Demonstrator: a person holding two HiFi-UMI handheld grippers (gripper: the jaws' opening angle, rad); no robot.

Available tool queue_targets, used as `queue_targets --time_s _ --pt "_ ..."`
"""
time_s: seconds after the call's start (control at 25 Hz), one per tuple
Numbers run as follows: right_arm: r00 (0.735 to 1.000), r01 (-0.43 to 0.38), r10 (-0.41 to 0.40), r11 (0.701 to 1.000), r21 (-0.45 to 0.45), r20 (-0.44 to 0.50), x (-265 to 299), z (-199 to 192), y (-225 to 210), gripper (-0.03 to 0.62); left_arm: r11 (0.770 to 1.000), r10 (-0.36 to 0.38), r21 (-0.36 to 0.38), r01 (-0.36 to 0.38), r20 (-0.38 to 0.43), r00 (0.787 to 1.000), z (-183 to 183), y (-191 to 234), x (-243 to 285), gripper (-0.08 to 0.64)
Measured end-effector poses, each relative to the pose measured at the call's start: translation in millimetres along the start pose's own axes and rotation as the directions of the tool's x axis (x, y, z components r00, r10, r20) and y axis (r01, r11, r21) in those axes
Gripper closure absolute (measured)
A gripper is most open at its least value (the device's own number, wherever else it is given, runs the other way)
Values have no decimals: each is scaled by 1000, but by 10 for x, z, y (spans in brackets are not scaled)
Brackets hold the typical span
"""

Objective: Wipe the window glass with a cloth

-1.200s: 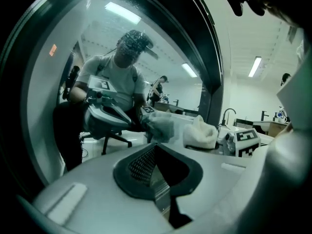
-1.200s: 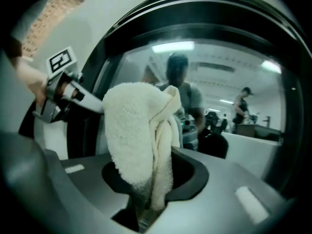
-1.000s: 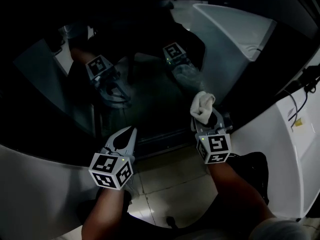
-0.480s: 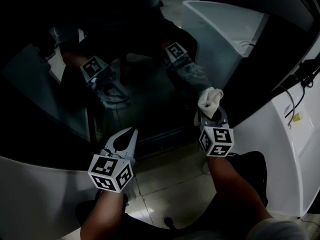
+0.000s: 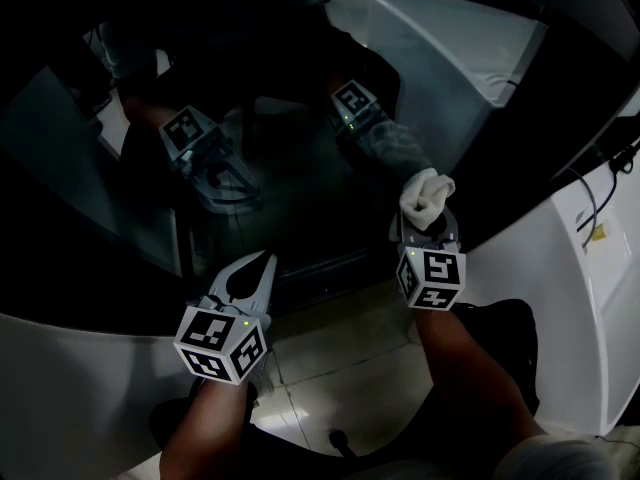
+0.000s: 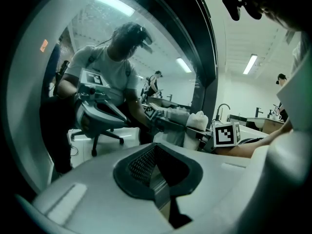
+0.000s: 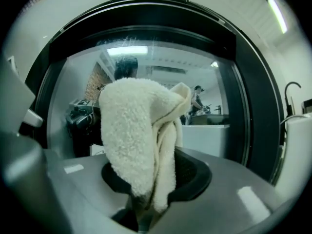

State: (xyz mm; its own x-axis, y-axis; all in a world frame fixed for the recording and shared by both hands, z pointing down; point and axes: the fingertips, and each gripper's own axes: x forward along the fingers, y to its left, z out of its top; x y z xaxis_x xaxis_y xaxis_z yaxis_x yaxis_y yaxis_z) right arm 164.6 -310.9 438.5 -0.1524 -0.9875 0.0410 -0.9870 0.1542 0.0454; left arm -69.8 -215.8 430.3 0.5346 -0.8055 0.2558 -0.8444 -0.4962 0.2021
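Note:
The dark window glass (image 5: 290,168) fills the upper head view and mirrors both grippers. A cream fluffy cloth (image 5: 424,196) is bunched in my right gripper (image 5: 424,226), which is shut on it and holds it at the glass. In the right gripper view the cloth (image 7: 141,135) hangs out of the jaws and covers the middle of the glass (image 7: 219,111). My left gripper (image 5: 248,270) sits lower left, shut with nothing in it, its tips pointing at the pane. The left gripper view shows its closed jaws (image 6: 158,172) before the glass (image 6: 97,57), with the cloth (image 6: 196,121) at right.
A black window frame (image 7: 253,96) borders the pane. A white cabinet or wall (image 5: 590,298) with a cable stands at the right. Tiled floor (image 5: 330,368) lies below. The reflection shows a person and an office chair (image 6: 97,116).
My right gripper has carried the cloth a little up and to the right along the glass. The left gripper has barely moved.

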Motion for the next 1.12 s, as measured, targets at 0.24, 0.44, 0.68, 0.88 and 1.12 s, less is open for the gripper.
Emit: queue_targets --time_s 0.24,0.44,0.68,0.88,1.12 --pt "999 38 -38 999 2 0 -3 15 -19 477 1000 6 -3 -6 4 1000 11 -1 -4 543" --pt "999 45 -45 999 2 -2 -20 -5 -21 480 1000 18 -9 -18 7 1000 11 -6 -15 543" --pt "999 -37 36 998 -42 -28 4 -182 463 466 1000 16 -18 -15 22 1000 -79 145 20 543" --pt "979 -200 197 977 -68 -47 -31 -277 1071 466 999 28 -22 -27 31 999 -109 188 23 543" --pt "969 -238 236 971 -18 -75 -65 -293 1182 466 999 47 -26 -46 26 999 -97 144 -1 543"
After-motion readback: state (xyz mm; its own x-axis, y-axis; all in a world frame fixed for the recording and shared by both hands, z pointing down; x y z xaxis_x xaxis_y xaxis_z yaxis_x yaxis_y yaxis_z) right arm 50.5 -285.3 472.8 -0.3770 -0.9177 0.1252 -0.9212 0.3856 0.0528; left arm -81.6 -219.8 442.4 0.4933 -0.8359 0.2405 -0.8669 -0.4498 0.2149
